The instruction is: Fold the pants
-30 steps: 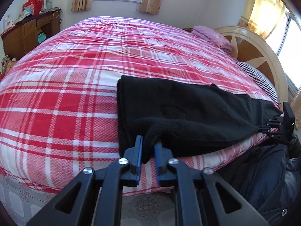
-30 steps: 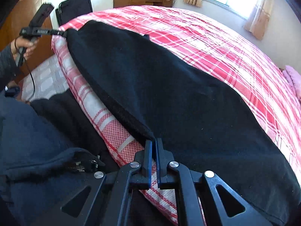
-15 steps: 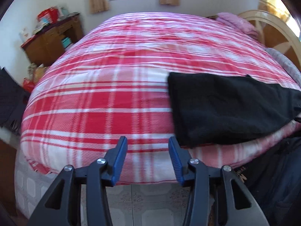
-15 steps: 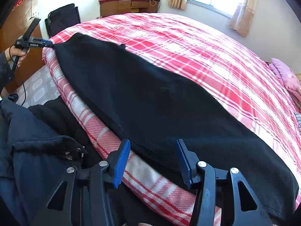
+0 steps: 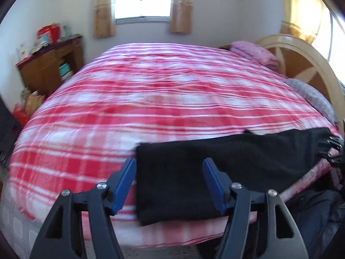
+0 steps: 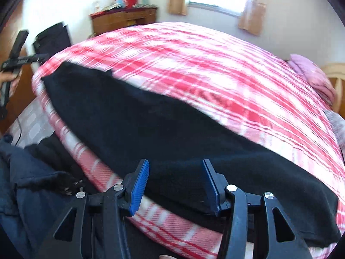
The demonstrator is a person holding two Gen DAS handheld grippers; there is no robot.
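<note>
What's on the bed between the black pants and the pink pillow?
Only bare red plaid blanket lies between the black pants and the pink pillow, seen in the left wrist view.

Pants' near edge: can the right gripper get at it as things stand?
Probably yes. The right gripper is open, its jaws spread right at the near edge of the pants, which lie flat on the bed. Nothing shows between them.
</note>
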